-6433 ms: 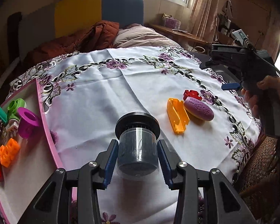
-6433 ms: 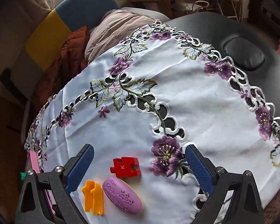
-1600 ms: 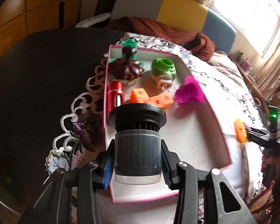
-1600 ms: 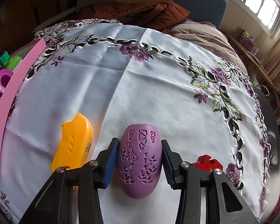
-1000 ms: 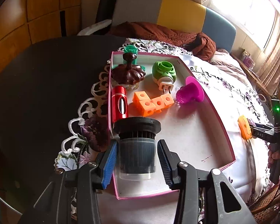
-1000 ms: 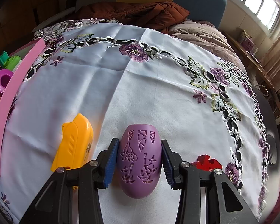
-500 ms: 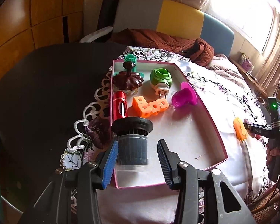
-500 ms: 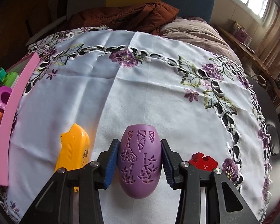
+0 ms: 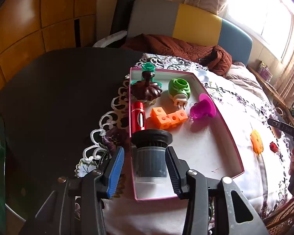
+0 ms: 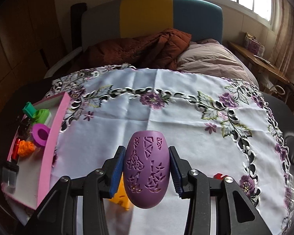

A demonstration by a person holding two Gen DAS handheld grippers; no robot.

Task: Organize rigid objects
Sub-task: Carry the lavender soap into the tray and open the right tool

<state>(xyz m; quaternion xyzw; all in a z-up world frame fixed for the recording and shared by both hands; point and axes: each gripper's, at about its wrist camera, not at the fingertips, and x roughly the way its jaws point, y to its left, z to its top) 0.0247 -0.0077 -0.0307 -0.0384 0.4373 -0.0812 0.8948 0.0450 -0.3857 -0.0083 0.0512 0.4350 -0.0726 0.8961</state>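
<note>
My left gripper (image 9: 145,166) is open, its jaws standing apart on either side of a dark jar with a black ribbed lid (image 9: 150,154). The jar rests in the near left corner of the pink-rimmed tray (image 9: 233,143); it also shows in the right wrist view (image 10: 9,173). My right gripper (image 10: 146,167) is shut on a purple patterned oval case (image 10: 147,166) and holds it above the white embroidered cloth (image 10: 186,129). An orange piece (image 10: 120,197) lies under it, and a red puzzle piece (image 10: 218,175) to its right.
The tray holds a red tube (image 9: 138,115), orange cubes (image 9: 167,117), a magenta cup (image 9: 203,106), a green plug (image 9: 179,89), a brown knobbed lid (image 9: 146,90) and a teal piece (image 9: 148,67). Bare dark table (image 9: 58,90) lies left of the tray. Bedding (image 10: 209,62) is behind.
My left gripper has opened wider and drawn back from the jar, which stays in the tray. My right gripper has lifted the purple case off the cloth.
</note>
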